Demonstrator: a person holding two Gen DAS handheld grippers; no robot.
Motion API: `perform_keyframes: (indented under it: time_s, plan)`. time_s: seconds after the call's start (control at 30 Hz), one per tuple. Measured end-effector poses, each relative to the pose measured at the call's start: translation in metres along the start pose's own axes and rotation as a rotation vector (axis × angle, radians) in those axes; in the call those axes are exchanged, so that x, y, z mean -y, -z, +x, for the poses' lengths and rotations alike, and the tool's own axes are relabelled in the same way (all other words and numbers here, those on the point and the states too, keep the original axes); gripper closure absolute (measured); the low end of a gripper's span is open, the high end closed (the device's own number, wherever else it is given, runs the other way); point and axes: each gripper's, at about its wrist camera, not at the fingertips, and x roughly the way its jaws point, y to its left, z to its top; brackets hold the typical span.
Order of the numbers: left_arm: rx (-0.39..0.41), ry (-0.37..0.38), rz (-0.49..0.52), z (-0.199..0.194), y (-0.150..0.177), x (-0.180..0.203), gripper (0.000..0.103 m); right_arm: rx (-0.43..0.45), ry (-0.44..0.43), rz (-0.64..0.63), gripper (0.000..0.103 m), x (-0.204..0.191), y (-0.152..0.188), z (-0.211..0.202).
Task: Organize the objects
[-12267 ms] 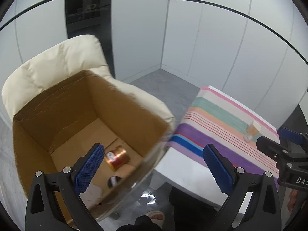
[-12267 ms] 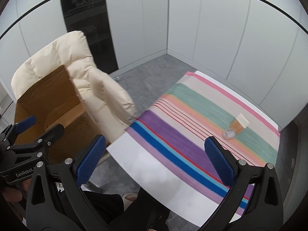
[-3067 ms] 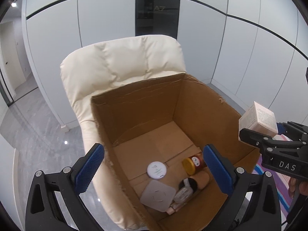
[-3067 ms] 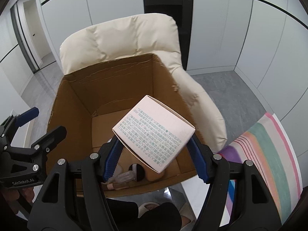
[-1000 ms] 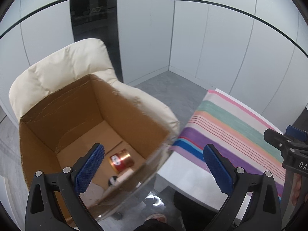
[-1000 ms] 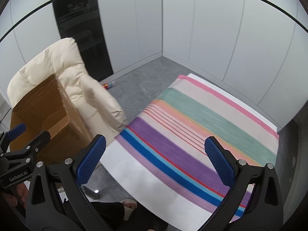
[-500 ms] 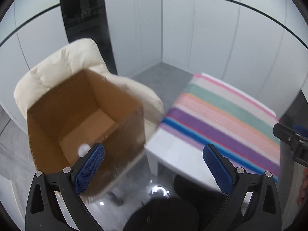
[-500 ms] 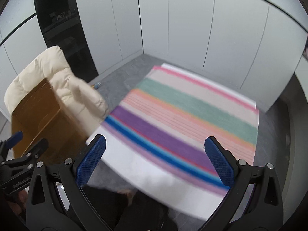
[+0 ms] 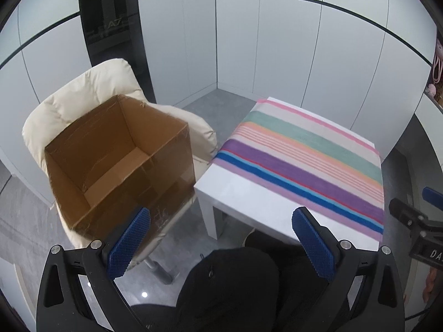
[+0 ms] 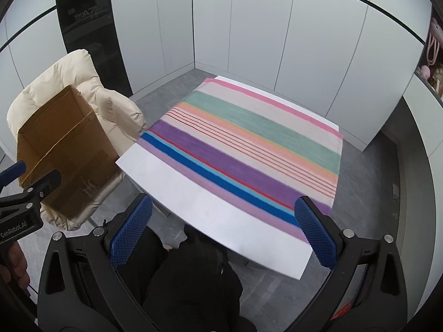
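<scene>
Left wrist view, from the left: an open brown cardboard box (image 9: 119, 163) sits on the cream padded chair (image 9: 83, 96), its near corner just beside the white table's (image 9: 243, 202) corner; what lies inside the box is hidden. A striped cloth (image 9: 301, 157) covers the tabletop, the front white strip bare. Grey floor (image 9: 210, 102) lies open beyond. Both the left gripper (image 9: 221, 238) and right gripper (image 10: 224, 229) hover above dark-clothed knees (image 10: 193, 285), fingers spread wide, holding nothing.

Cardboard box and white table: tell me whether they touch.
Cannot tell. In the left wrist view the cardboard box on the chair nearly meets the table corner; neither view plainly shows contact or gap.
</scene>
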Motion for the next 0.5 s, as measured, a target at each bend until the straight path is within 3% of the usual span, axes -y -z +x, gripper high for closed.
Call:
perform_keyframes:
  time_s: [0.1,0.5]
  plan:
    - [-0.026,0.003,0.000,0.002,0.006,0.002,0.000,0.002,-0.004,0.016,0.000,0.001,0.008,-0.007]
    - [-0.006,0.007,0.031,-0.001,0.013,0.013,0.000,-0.007,-0.031,0.015,0.000,0.000,0.011,-0.003]
